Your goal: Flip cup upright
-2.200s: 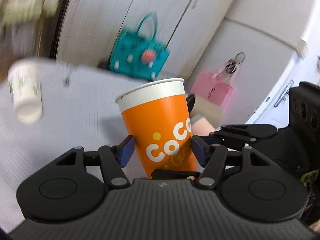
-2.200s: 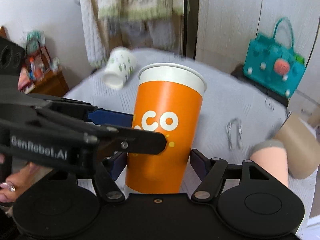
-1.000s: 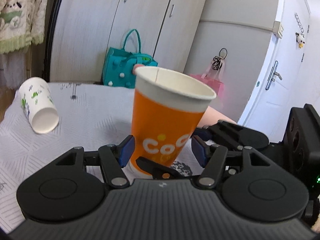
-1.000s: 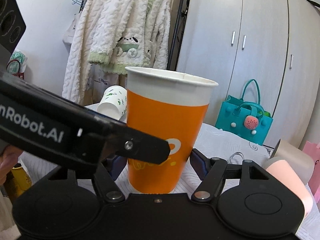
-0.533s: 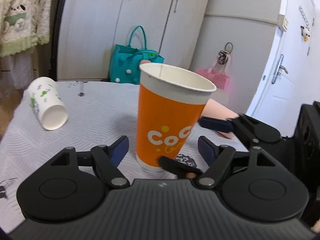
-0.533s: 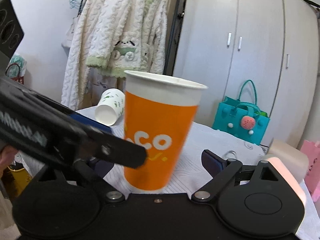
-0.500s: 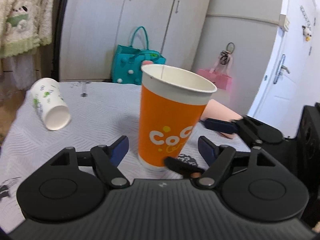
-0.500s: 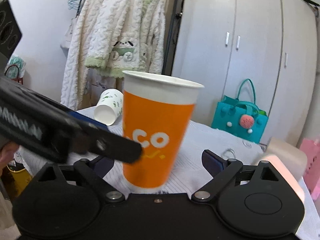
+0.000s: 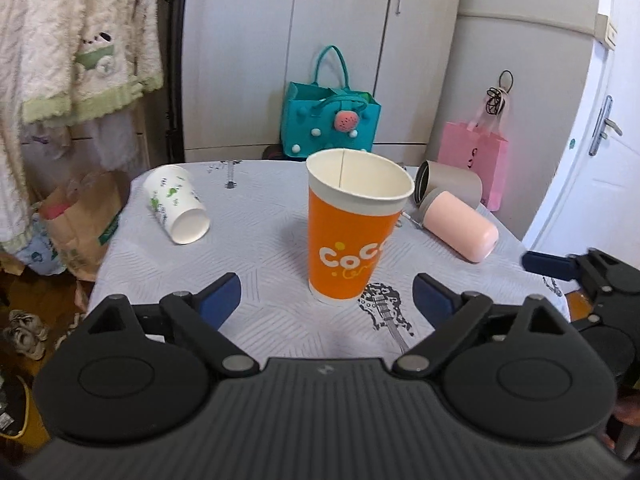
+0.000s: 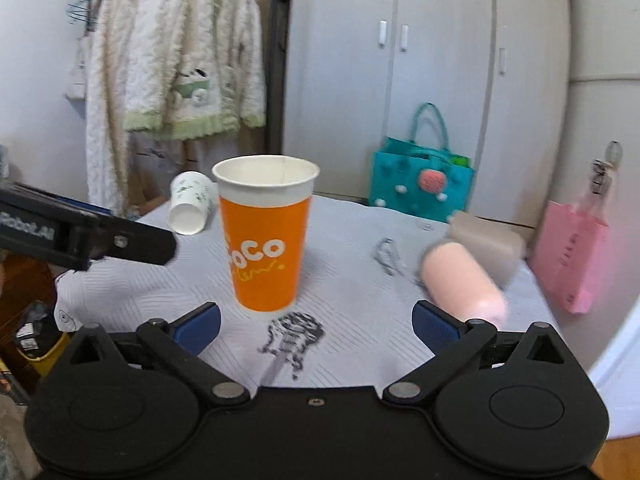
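Note:
An orange paper cup (image 9: pixel 352 232) with white "CoCo" lettering stands upright on the grey tablecloth (image 9: pixel 260 248), mouth up. It also shows in the right wrist view (image 10: pixel 266 236). My left gripper (image 9: pixel 326 300) is open and empty, pulled back from the cup, which stands ahead between its fingers without touching them. My right gripper (image 10: pixel 316 322) is open and empty, back from the cup, which stands ahead of its left finger. The left gripper's body shows at the left edge of the right wrist view.
A white cup with green print (image 9: pixel 176 208) lies on its side at the table's far left. A pink cup (image 9: pixel 460 230) and a beige cup (image 9: pixel 448 184) lie on their sides at the right. Teal bag (image 9: pixel 330 124) and pink bag (image 9: pixel 472 160) stand behind the table.
Both grippers opened and let go of the orange cup, then drew back from it. The cup now stands upright on the table by itself.

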`<state>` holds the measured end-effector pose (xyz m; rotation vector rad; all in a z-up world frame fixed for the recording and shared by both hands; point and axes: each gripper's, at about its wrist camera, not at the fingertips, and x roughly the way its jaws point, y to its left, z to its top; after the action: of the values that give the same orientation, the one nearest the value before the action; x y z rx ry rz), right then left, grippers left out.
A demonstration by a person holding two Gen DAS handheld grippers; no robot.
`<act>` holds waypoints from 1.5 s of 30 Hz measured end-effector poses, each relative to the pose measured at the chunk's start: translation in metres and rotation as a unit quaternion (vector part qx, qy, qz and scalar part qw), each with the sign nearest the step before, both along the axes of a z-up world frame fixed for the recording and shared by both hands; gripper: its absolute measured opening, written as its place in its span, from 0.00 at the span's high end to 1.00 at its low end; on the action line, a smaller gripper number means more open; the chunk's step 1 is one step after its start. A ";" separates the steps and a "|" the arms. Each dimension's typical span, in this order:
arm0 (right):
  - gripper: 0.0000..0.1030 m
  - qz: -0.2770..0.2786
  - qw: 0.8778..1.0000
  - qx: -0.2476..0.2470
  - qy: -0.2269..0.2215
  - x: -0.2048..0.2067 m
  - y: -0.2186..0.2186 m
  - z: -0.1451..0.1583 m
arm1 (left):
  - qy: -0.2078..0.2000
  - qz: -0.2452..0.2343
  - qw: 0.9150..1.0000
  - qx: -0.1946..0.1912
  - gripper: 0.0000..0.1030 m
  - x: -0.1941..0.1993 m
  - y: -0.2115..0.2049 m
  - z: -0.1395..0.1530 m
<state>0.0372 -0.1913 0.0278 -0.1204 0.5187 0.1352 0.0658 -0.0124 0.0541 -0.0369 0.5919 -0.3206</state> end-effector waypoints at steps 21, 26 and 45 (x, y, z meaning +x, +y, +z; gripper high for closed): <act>0.00 -0.055 0.997 0.050 0.007 -0.032 -0.028 0.043 | 0.040 0.100 0.992 0.060 0.00 -0.019 -0.007 0.017; 0.00 -0.064 0.996 0.058 0.006 -0.038 -0.025 0.040 | 0.036 0.107 0.990 0.079 0.00 -0.024 -0.009 0.013; 0.00 -0.090 0.994 0.054 0.003 -0.042 -0.015 0.025 | 0.030 0.102 0.992 0.063 0.00 -0.028 -0.002 0.000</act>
<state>-0.0044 -0.2067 0.0530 0.0328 0.5240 -0.0134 0.0380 -0.0141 0.0540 0.0139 0.6620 -0.0841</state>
